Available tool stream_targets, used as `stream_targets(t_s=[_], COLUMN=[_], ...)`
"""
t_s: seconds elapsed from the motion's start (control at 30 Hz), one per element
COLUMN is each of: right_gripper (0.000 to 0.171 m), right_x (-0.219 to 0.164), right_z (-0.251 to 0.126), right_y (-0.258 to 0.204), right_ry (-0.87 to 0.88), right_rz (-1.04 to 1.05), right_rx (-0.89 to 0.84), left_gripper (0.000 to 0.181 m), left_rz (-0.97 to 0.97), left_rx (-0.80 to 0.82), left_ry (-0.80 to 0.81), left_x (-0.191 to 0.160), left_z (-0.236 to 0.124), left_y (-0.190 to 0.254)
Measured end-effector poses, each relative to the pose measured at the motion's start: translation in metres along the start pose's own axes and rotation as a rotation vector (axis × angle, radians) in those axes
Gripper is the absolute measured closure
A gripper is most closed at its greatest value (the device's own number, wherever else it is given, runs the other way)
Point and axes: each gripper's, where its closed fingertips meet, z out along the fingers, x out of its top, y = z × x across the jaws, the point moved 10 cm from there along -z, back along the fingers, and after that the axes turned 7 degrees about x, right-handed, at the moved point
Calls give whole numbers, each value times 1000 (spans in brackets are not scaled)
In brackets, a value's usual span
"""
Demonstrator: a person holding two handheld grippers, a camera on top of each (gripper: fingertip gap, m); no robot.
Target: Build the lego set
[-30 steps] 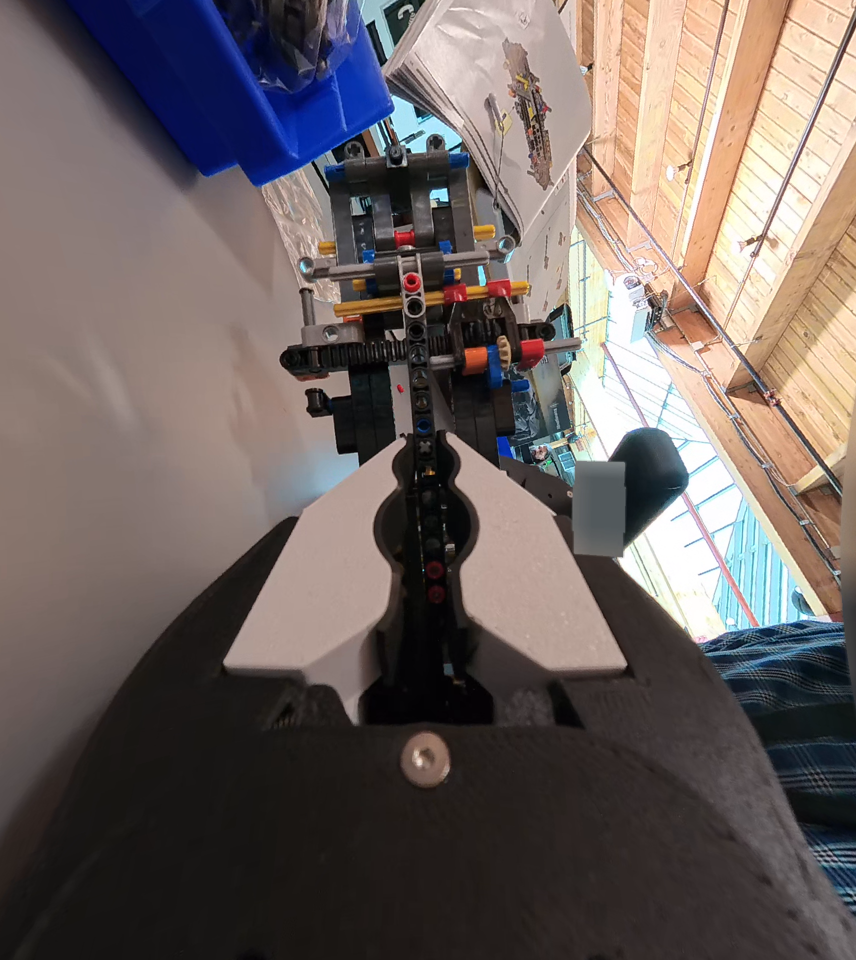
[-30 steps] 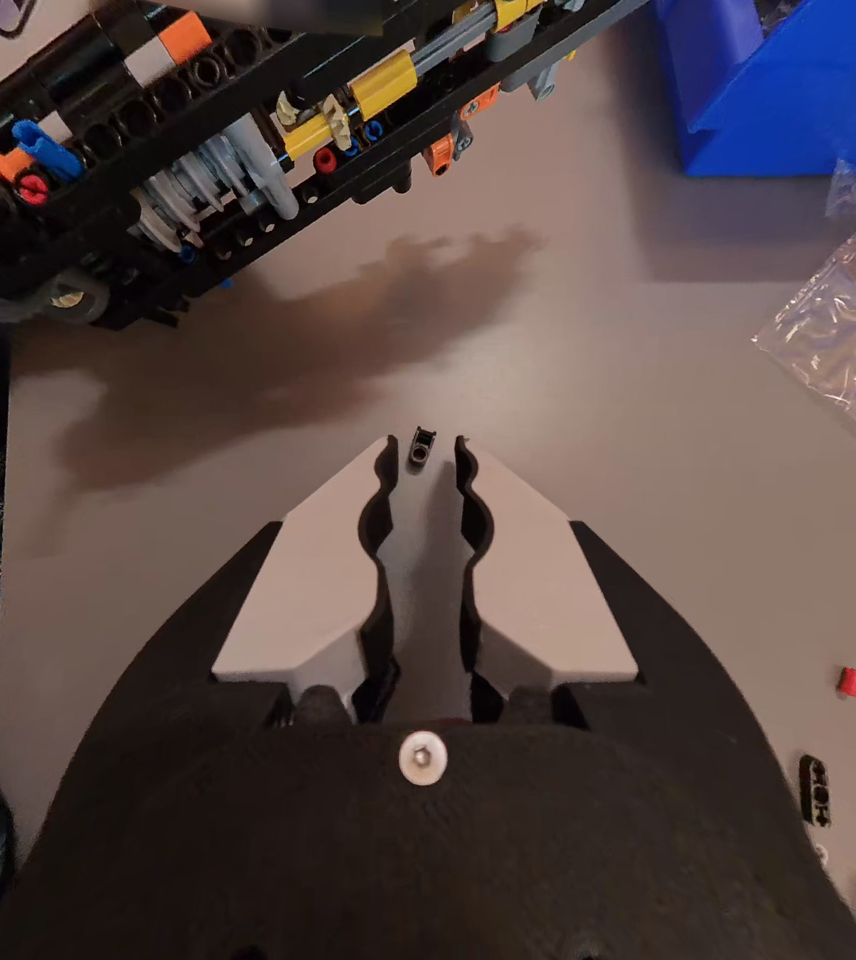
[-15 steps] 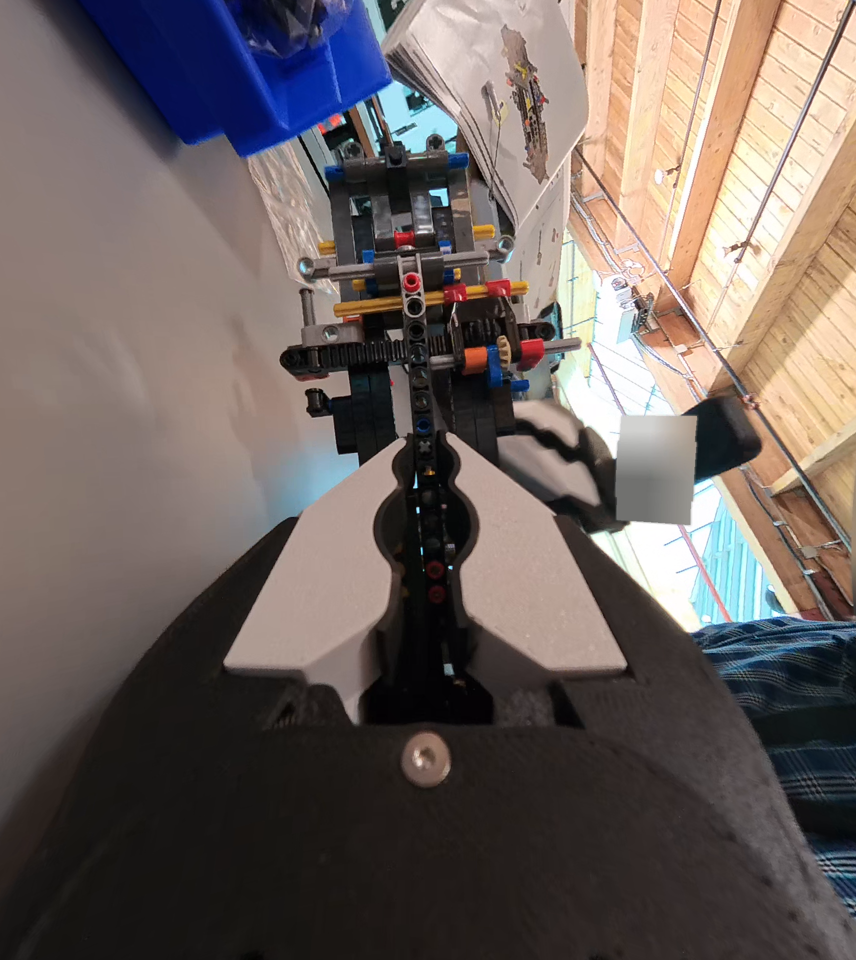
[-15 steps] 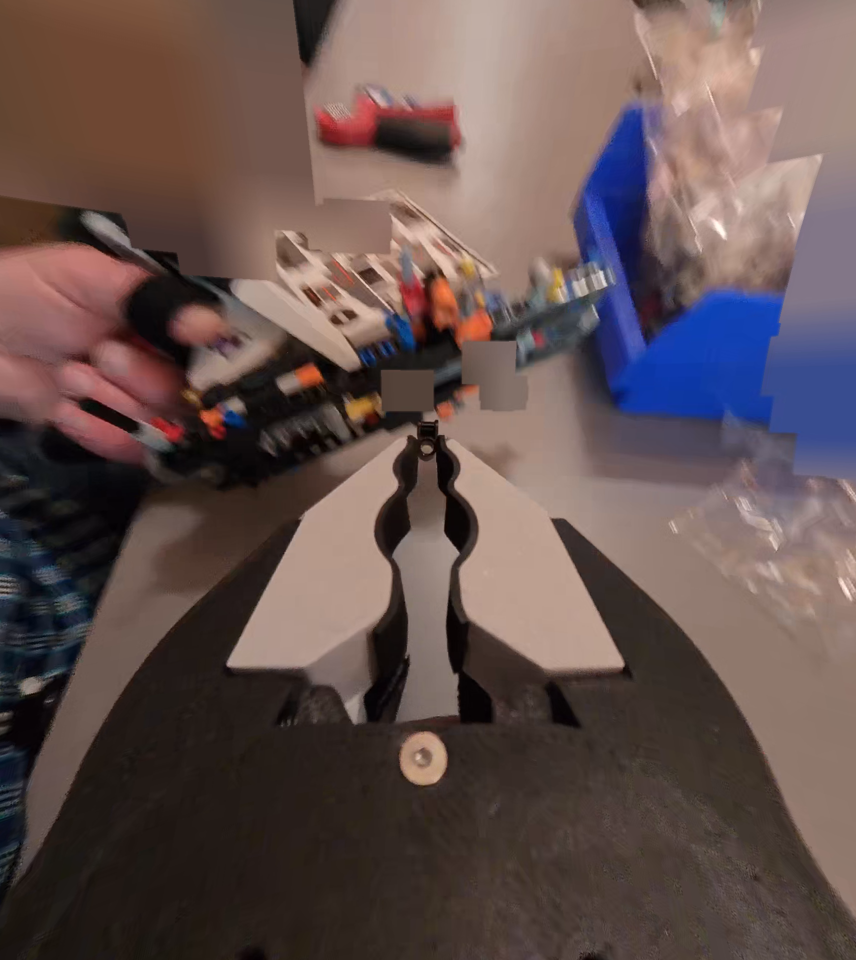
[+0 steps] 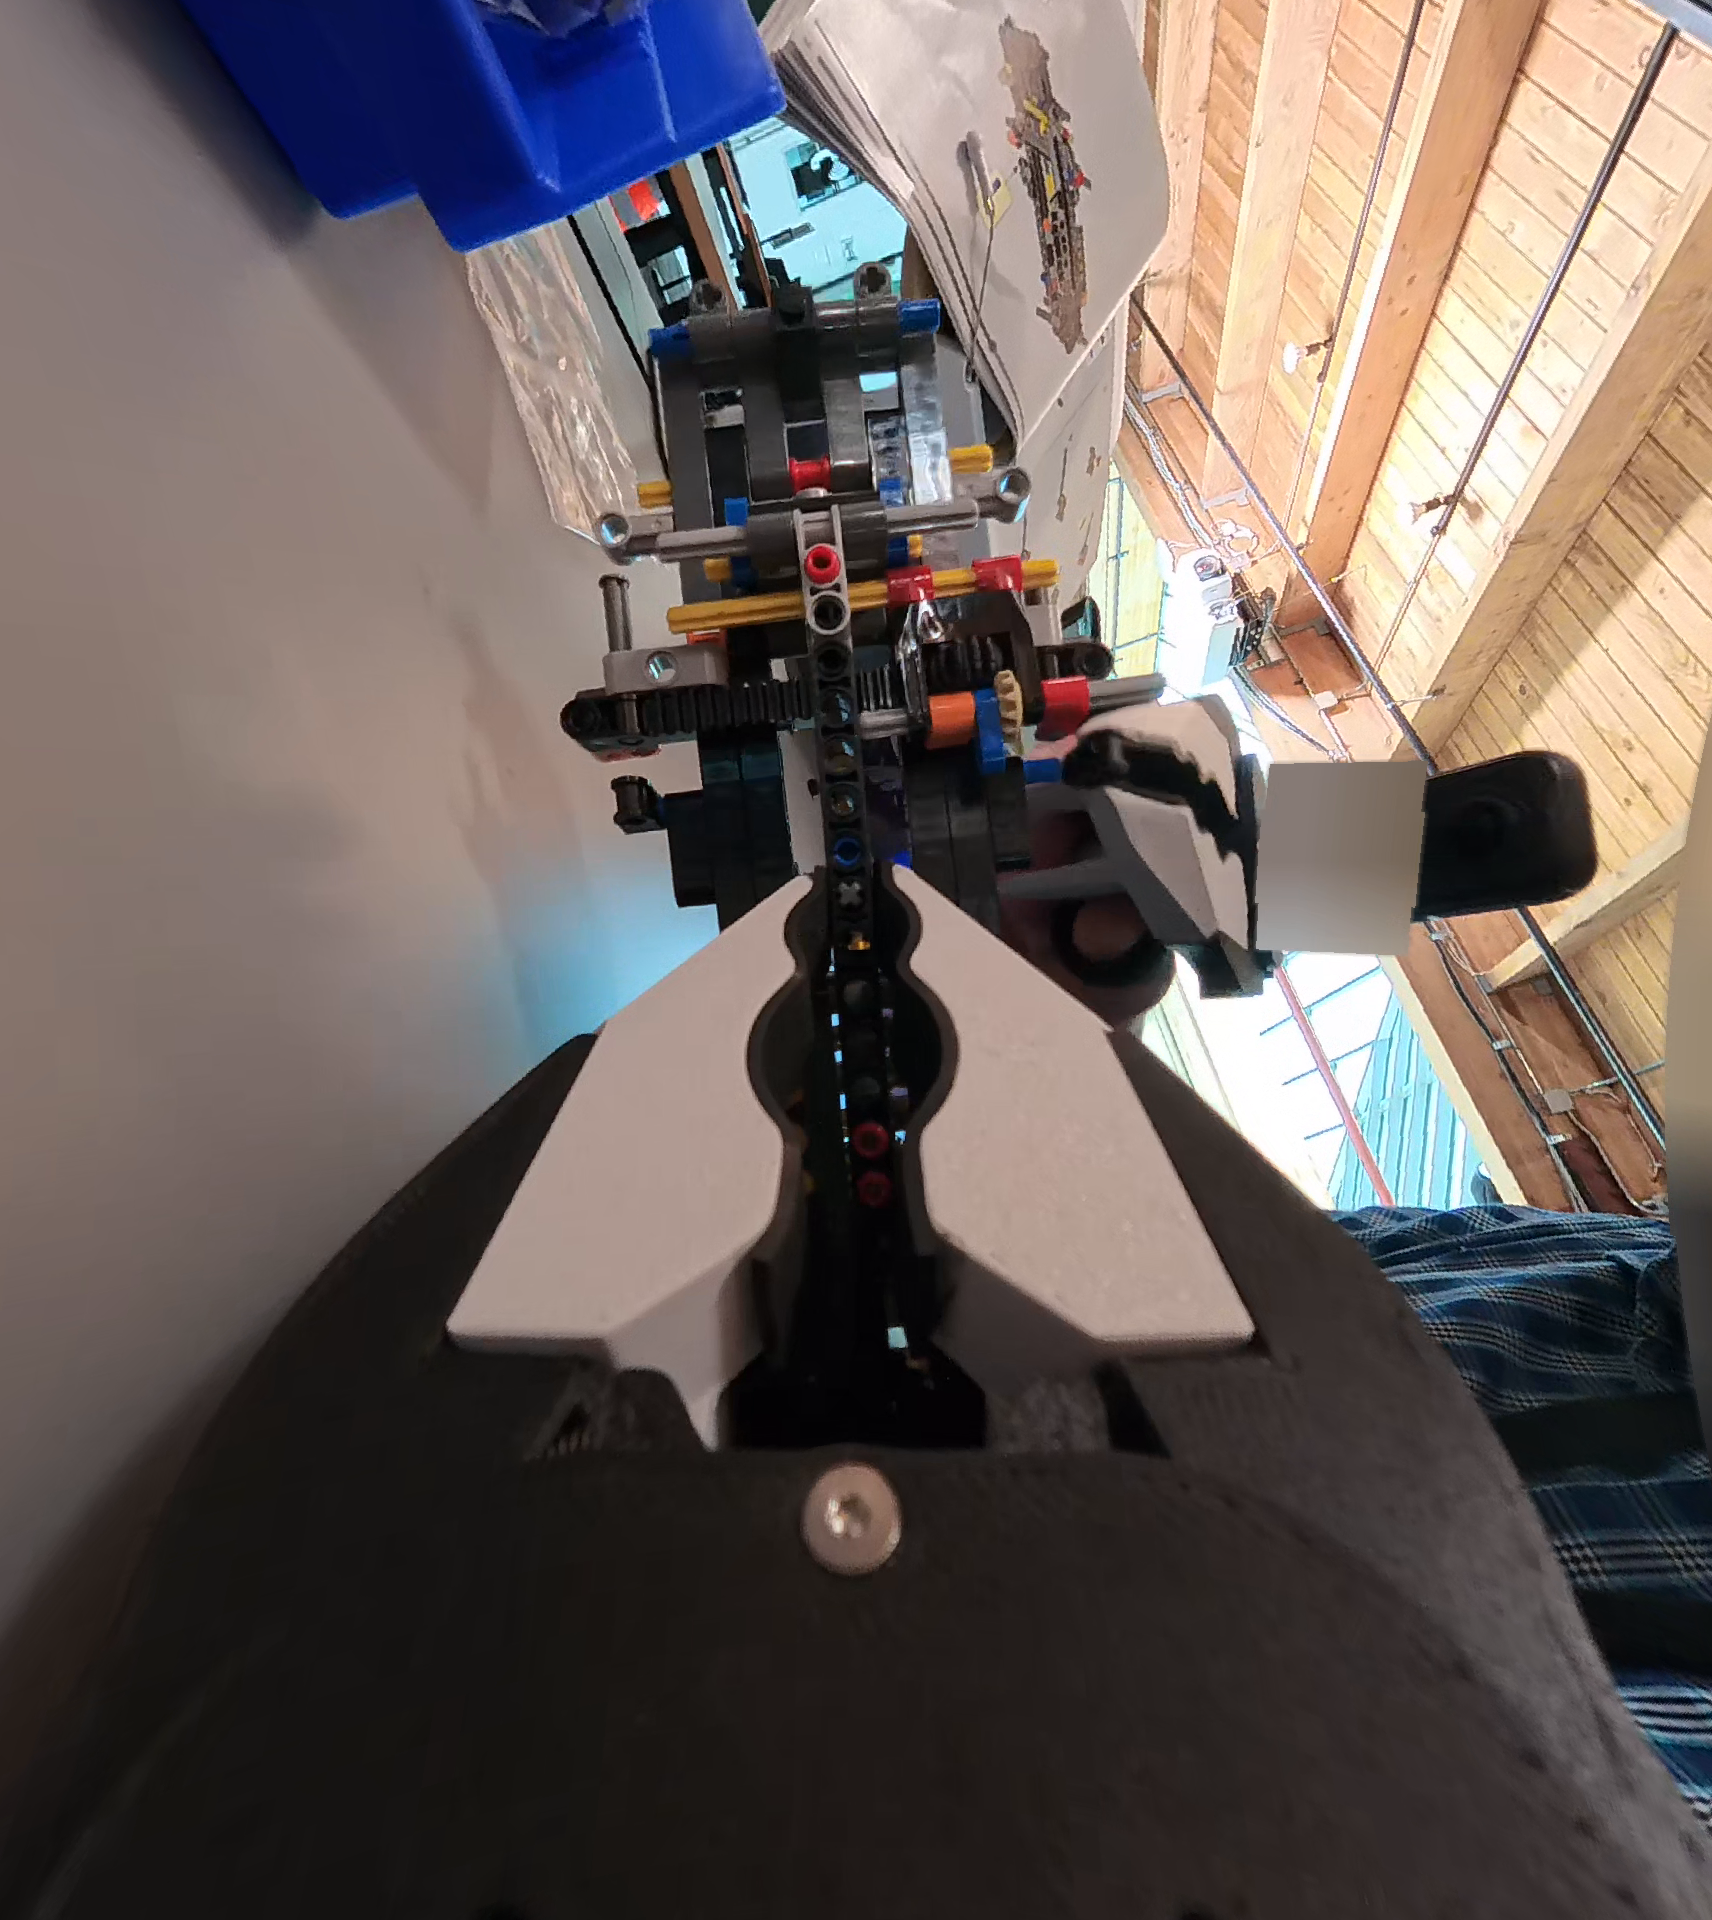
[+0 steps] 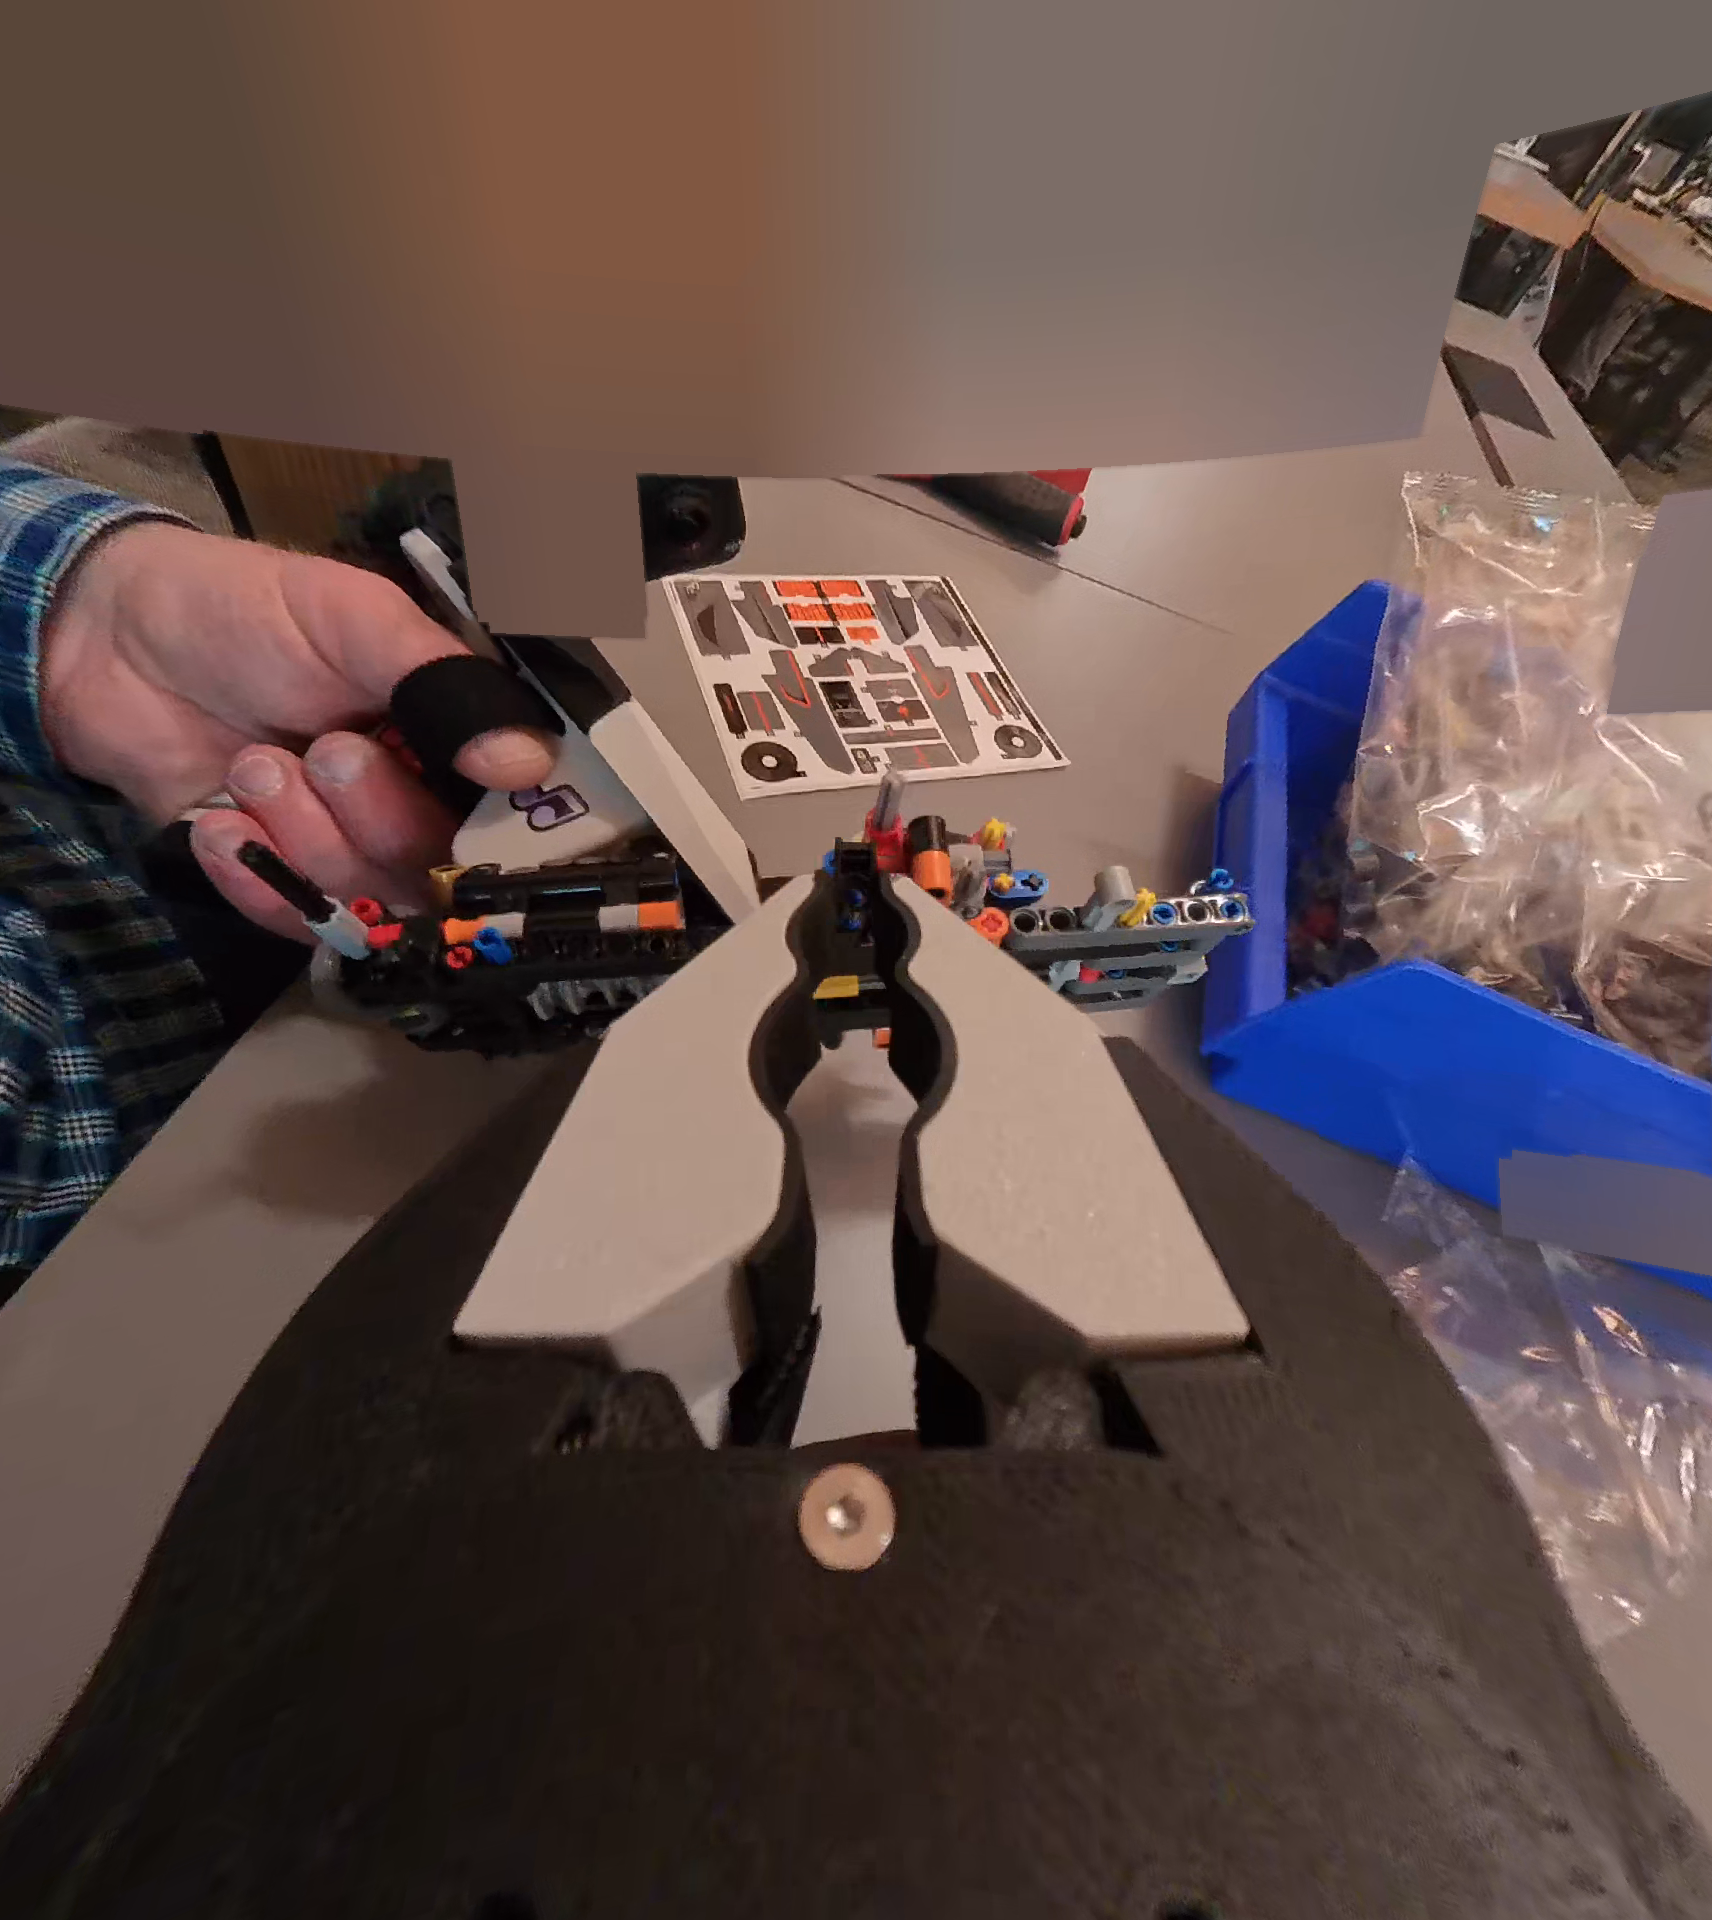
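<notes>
Left gripper (image 5: 850,883) is clamped on the lego model (image 5: 836,644), gripping its long black beam, which runs straight out along the fingers; the model's length points away from the left camera, held up off the grey table (image 5: 156,727). Right gripper (image 6: 854,894) is nearly closed on a small black connector (image 6: 852,864) at its tips and sits right at the model's side, about mid-length; seen from there the model's long axis runs left–right, square to the right fingers. So the insert direction is sideways into the model, and the right gripper is the one that does it; the left only holds. Whether the part touches the model yet, I can't tell. Versus 1 s ago: the right gripper was spread over that piece lying on the table, well below the model; now it carries it and has come up to the model. Left grip unchanged. Blue bin (image 6: 1454,1039) and sticker sheet (image 6: 862,686) sit beyond.
</notes>
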Motion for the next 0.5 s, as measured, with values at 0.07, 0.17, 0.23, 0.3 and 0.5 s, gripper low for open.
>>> stream_targets(t_s=[0.07,0.17,0.23,0.3,0.5], right_gripper=[167,167,167,167,167], right_x=[0,0,1,1,-3], right_z=[2,3,2,0,-1], right_y=[2,4,5,6,10], right_ry=[-18,-50,-66,-63,-65], right_rz=[1,-17,-25,-25,-12], right_rx=[16,39,59,84,109], left_gripper=[176,175,175,175,175], left_rz=[3,3,4,2,-2], left_rx=[4,14,17,14,20], left_ry=[-7,-12,-17,-16,-21], left_x=[-1,-1,-1,-2,-2], left_z=[1,2,2,3,3], left_y=[0,0,0,0,-1])
